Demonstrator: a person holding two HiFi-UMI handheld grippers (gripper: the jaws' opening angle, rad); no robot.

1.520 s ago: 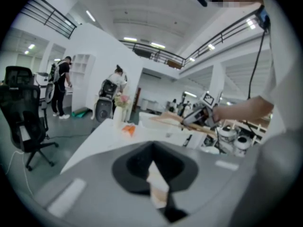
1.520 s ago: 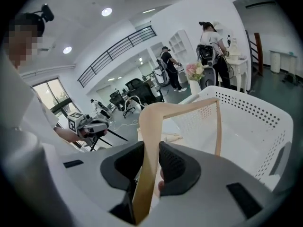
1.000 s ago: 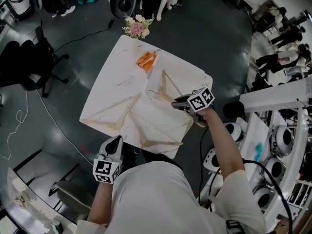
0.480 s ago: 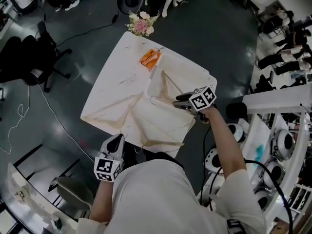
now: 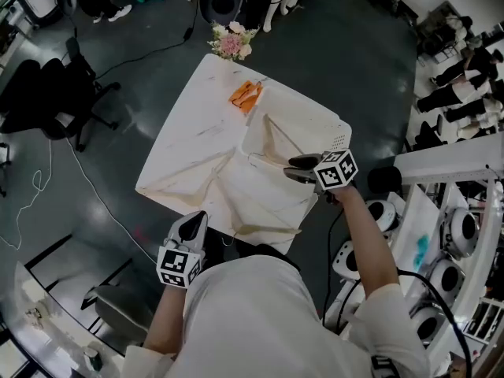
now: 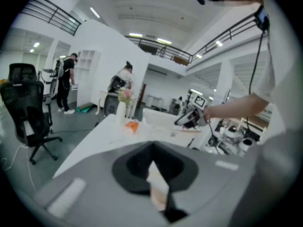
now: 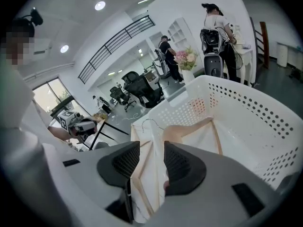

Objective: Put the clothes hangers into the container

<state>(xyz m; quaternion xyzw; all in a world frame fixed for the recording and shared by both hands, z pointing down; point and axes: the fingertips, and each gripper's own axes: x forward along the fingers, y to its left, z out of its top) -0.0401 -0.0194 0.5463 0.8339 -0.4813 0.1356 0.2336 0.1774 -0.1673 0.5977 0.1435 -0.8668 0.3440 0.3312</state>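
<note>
Pale wood and cream cloth: hangers (image 5: pixel 253 201) spread over the table (image 5: pixel 187 136), one propped inside the white perforated container (image 5: pixel 337 130), leaning on its wall, probably dropped there to settle by itself. Right gripper (image 5: pixel 295 166) at the container's near rim, jaws apart and just been opening, a wooden bar between them but unpressed; reads as a release. Left gripper (image 5: pixel 194 222) with jaws together on nothing, parked off the table's near edge, seemingly to stay clear.
</note>
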